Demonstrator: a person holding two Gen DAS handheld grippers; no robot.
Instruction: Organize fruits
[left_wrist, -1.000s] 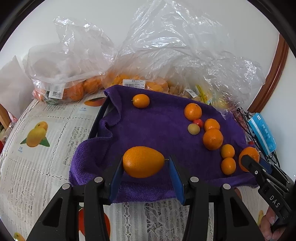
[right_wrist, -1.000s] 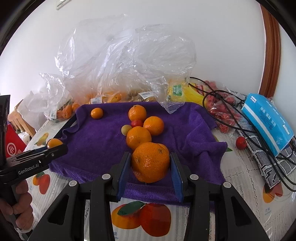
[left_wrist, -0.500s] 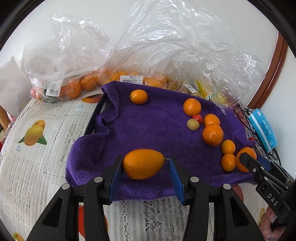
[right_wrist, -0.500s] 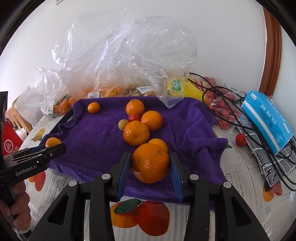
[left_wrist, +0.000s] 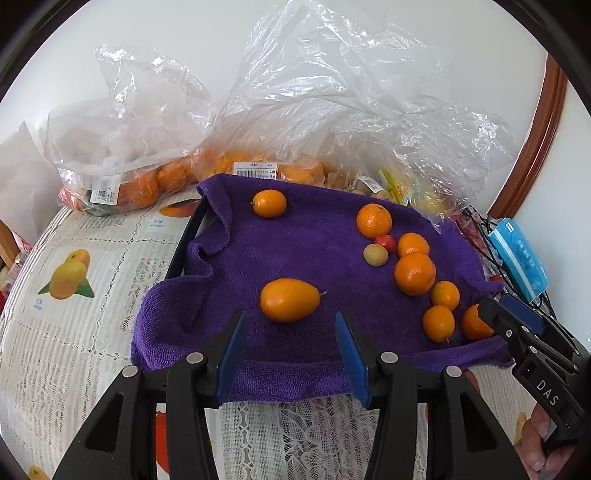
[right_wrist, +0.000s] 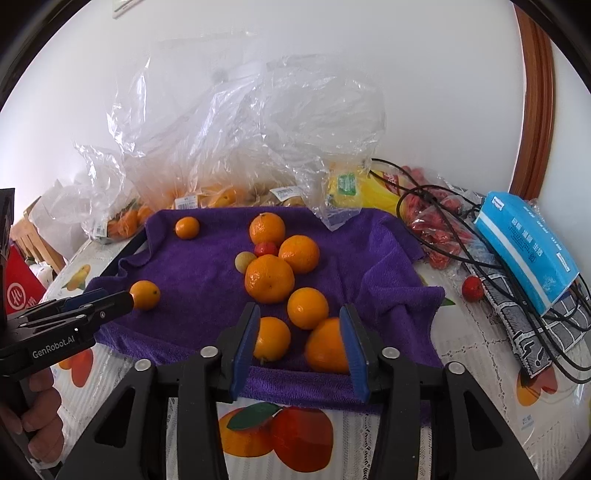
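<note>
Left hand-held gripper: released and opening; nothing between the blue pads; poised over the near edge of the towel.
Oval fruit: orange, lying on its side on the towel just beyond the left pads, apart from both.
Right hand-held gripper: released and opening; two fruits within the gap.
Orange: on the towel against the inner face of the right-side pad; whether actually touching cannot be told.
Small citrus: on the towel, partly hidden behind the left-side pad.
Towel: purple, rumpled at its left edge, spread over a dark tray on the bench.
Cluster: several oranges, a pale round fruit and a small red one, grouped near mid-towel, some touching.
Lone kumquat: at the far left of the towel, well apart from the cluster.
Bags: clear plastic, holding more orange fruit, behind the towel against the wall.
Blue pack: at the right, resting on black cables.
Bench: covered with a lace cloth printed with fruit.
</note>
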